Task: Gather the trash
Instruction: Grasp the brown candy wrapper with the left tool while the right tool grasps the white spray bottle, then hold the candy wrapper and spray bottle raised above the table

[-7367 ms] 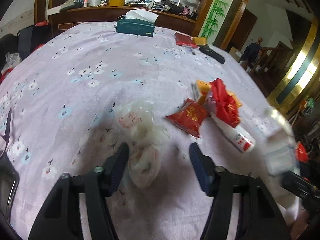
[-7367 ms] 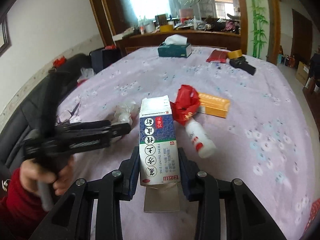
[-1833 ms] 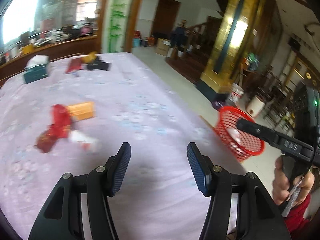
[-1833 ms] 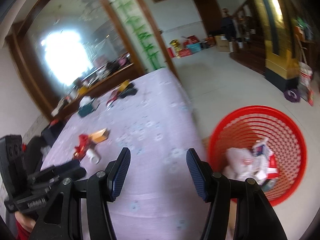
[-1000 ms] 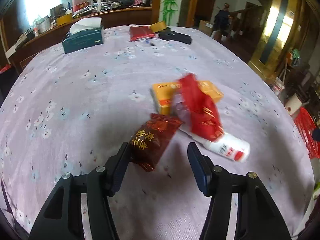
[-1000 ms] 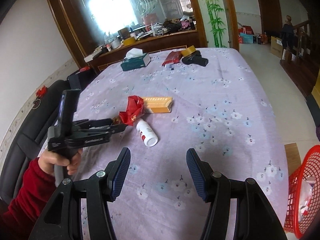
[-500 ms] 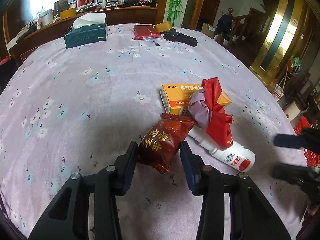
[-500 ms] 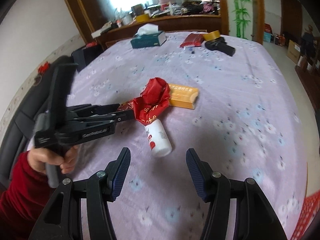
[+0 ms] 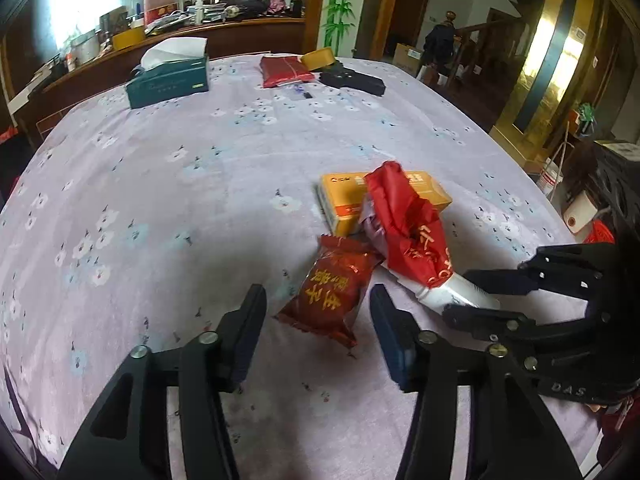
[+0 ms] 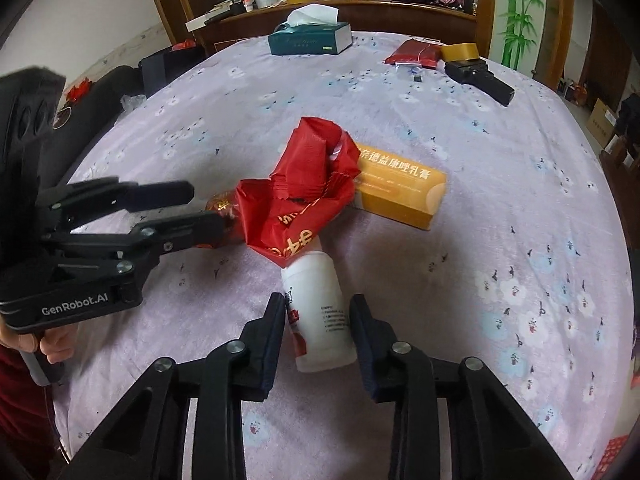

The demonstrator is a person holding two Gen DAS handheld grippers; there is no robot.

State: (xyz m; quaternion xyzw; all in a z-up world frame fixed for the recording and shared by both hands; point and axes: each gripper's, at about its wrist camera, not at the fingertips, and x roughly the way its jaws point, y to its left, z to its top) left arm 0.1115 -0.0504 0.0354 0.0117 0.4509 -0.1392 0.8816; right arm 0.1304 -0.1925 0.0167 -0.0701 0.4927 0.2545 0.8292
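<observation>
- The left gripper (image 9: 316, 320) sits low in the centre of the left wrist view, its jaws spread apart with the dark red snack packet (image 9: 330, 286) lying between them; neither pad touches the packet.
- The right gripper (image 10: 318, 330) is at the bottom centre of the right wrist view, jaws open around the base of the white bottle (image 10: 318, 312); the left pad is right at the bottle's side, the right pad shows a slim gap.
- The bottle lies on its side on the lilac flowered tablecloth (image 9: 160, 184), its far end hidden under the crumpled red wrapper (image 10: 308, 184).
- That red wrapper drapes over the bottle's top and against the orange box (image 10: 400, 188), which lies just behind it, right of centre.
- In the right wrist view the left gripper reaches in from the left edge, and its tips cover most of the snack packet.
- Far side of the table, upper part of both frames: a green tissue box (image 9: 170, 80) at upper left, a flat red packet (image 9: 284, 70), a roll of yellow tape (image 10: 460, 52) and a black device (image 10: 480, 78) to its right.
- A dark wooden counter (image 10: 360, 8) crowded with clutter runs behind the table.
</observation>
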